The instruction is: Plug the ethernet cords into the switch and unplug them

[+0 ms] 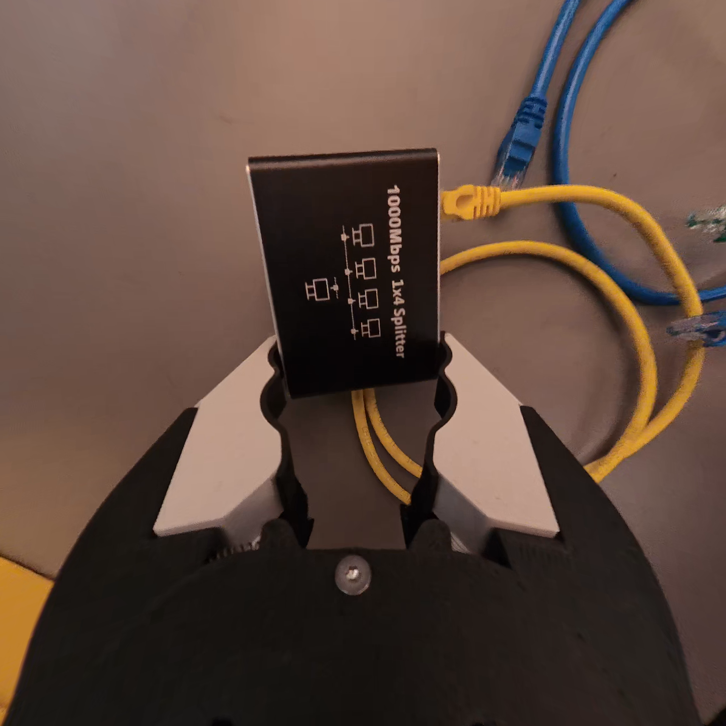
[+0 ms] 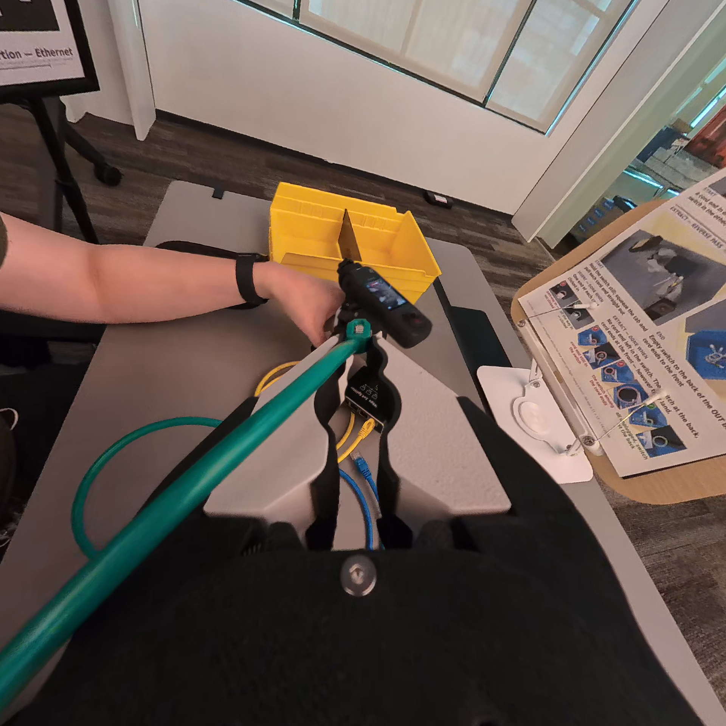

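Switch [image 1: 345, 271] holds one yellow cord [image 1: 589, 204]; two blue plugs [image 1: 518, 145] loose.

Grey table [image 2: 188, 353], dark wood-look floor [image 2: 220, 165], white wall [image 2: 314, 98], tall framed windows [image 2: 451, 39], tan side table [image 2: 668, 487]

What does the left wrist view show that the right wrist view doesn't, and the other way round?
Only the left wrist view: the left gripper shut on the switch's near end, seen up close.
Only the right wrist view: the right gripper shut on the green cord, the yellow bin, a person's arm.
Both: the switch, the plugged-in yellow cord, the loose blue cord, the table.
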### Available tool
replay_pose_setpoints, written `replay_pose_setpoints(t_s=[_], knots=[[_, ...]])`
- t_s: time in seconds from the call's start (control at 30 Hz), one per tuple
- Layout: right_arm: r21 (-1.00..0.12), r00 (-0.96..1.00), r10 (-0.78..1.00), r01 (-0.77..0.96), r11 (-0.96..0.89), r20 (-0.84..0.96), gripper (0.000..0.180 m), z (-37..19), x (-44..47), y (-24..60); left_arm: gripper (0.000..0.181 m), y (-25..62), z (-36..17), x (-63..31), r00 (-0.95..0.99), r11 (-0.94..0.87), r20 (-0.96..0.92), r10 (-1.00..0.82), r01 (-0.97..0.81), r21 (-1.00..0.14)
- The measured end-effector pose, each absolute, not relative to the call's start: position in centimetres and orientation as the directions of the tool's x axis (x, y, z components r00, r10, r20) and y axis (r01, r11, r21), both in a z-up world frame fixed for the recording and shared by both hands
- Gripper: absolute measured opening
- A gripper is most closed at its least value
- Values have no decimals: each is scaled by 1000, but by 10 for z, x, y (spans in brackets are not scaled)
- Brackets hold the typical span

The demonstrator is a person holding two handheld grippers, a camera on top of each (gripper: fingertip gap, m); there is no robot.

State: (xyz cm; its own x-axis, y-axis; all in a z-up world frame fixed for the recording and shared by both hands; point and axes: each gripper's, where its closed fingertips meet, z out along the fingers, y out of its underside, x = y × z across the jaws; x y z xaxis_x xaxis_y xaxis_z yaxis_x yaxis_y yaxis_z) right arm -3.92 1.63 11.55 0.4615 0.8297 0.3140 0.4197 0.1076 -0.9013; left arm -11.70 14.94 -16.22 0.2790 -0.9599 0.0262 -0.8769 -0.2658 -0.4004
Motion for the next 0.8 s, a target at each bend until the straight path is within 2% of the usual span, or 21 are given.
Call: replay_pose_setpoints(t_s=[0.13,0.2,0.47,0.67,0.8], knots=[[-894,457,826,433,118,331,10,116,-43,15,84,151,-164,-118,247,-202,-61,-967,-891,-407],[-889,458,823,443,115,335,10,114,-43,16,86,152,-165,-119,254,-221,-33,-967,-893,-392],[-884,463,821,457,100,333,10,109,-42,21,76,154,-165,-113,231,-214,-9,-973,-915,-341],[-880,474,828,472,50,301,10,94,-43,38,75,166,-148,-111,352,-430,250,-902,-774,-464],[-882,500,824,471,-2,265,11,82,-40,53,75,162,-119,-104,319,-538,449,-835,-644,-543]])
